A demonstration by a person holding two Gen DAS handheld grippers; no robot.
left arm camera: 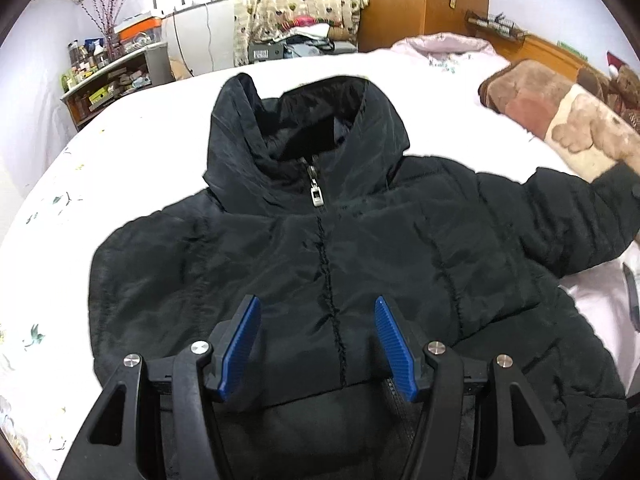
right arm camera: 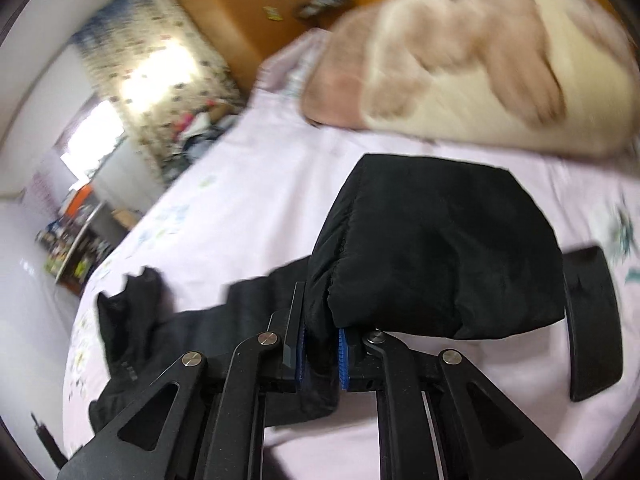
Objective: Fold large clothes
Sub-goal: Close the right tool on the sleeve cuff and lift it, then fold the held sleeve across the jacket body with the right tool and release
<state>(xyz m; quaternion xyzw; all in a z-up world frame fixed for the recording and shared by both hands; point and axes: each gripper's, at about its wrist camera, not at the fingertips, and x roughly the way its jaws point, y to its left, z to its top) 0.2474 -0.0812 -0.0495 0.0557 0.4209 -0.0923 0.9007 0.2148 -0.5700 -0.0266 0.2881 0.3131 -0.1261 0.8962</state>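
- Black puffer jacket point(left arm camera: 320, 240) spread front-up on the white bed sheet point(left arm camera: 132, 160), zipped to the collar, hood point(left arm camera: 296, 120) pointing away toward the far edge of the bed.
- Left gripper point(left arm camera: 317, 346) poised over the lower front near the hem, jaws wide apart — nothing between the blue pads point(left arm camera: 240, 352).
- Right gripper point(right arm camera: 322, 354) clamped tight on the right sleeve point(right arm camera: 432, 248) near the cuff, padded fabric bulging out past the fingertips, cuff end raised off the sheet.
- Same sleeve seen from the left wrist view stretched out to the side, toward the bear-print blanket point(left arm camera: 568, 120).
- Judged early in the fold: body flat and uncreased, hood unfolded; nearer sleeve appears to lie along the body, though hard to tell.
- Left to do, by judgement — bringing the held sleeve across the chest, tucking the hood, then folding the body.
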